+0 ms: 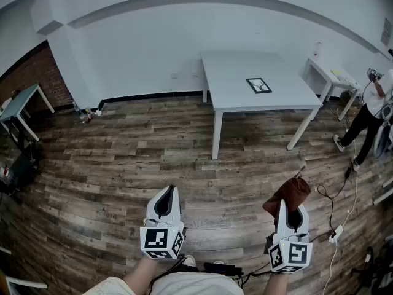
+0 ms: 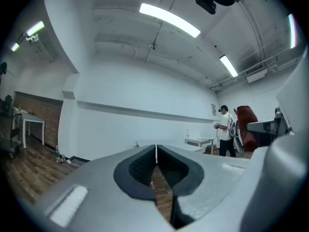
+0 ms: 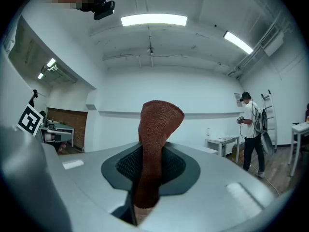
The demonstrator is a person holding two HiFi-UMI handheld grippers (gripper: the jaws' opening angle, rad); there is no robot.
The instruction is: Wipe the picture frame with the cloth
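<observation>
Across the wood floor (image 1: 123, 158) in head view, well ahead of both grippers, stands a white tabletop (image 1: 233, 72) w/ the picture frame (image 1: 259, 85) lying flat toward its right side. Only floor planks lie btwn it and the grippers. Left gripper (image 1: 166, 193) and right gripper (image 1: 293, 212) are held low, near the person's knees, apart from each other. The cloth (image 1: 287, 195), rust-brown, sticks up from the right one. Cables (image 1: 334, 223) trail on the floor at right. A second person (image 1: 368, 112) stands by a small side table (image 1: 331, 75) at far right, and another table (image 1: 21, 103) stands at far left.

Left gripper view: fingers (image 2: 140, 166) pressed together, nothing btwn them. It shows ceiling light strips (image 2: 169, 19), unseen from the head cam, and the cloth at right edge.

Right gripper view: fingers (image 3: 124, 167) pinch the cloth, which stands upright and blocks the centre, so the frame isn't visible. The left gripper's marker cube (image 3: 30, 120) shows at left.
</observation>
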